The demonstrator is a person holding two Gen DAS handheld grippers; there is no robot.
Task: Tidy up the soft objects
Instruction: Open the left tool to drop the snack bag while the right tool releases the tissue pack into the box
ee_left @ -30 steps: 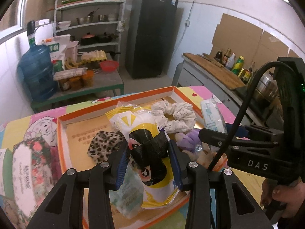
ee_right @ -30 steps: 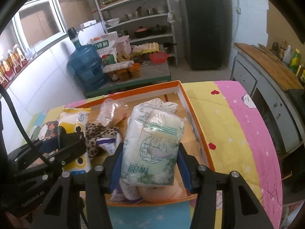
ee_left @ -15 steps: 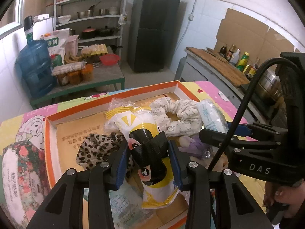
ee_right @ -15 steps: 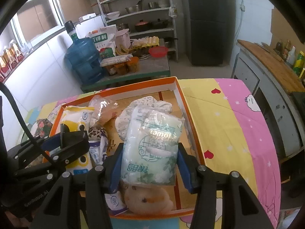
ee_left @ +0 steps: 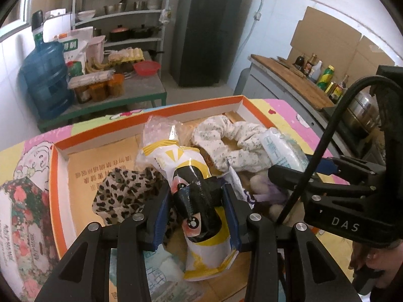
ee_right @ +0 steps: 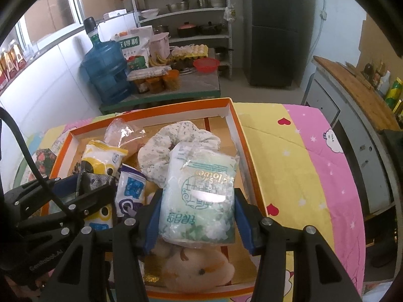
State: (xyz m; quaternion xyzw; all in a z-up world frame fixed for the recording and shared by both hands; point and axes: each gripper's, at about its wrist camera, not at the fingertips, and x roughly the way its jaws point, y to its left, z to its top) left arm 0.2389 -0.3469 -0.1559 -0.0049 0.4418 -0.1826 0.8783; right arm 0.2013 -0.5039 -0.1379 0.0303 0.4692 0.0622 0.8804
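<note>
An orange-rimmed cardboard box (ee_left: 148, 115) (ee_right: 236, 128) holds soft things. My left gripper (ee_left: 196, 209) is shut on a yellow-and-white cartoon pouch (ee_left: 186, 173) and holds it over the box's left half; it also shows in the right wrist view (ee_right: 98, 161). My right gripper (ee_right: 197, 216) is shut on a green-and-white tissue pack (ee_right: 199, 196) above the box's near right part. A white floral scrunchie (ee_left: 226, 138) (ee_right: 171, 146), a leopard scrunchie (ee_left: 121, 191), a clear bag (ee_right: 121, 136), a purple-white packet (ee_right: 129, 188) and a peach plush (ee_right: 196, 271) lie in the box.
The box stands on a yellow and pink cartoon cloth (ee_right: 302, 166). A floral tissue pack (ee_left: 22, 226) lies left of the box. Behind stand a low table with a blue water jug (ee_right: 105, 73), shelves, a black fridge (ee_right: 274, 30) and a counter on the right (ee_right: 357, 95).
Both grippers have moved forward over the box with their packs still held. The tissue pack now hangs further in, over the plush and near the floral scrunchie.
</note>
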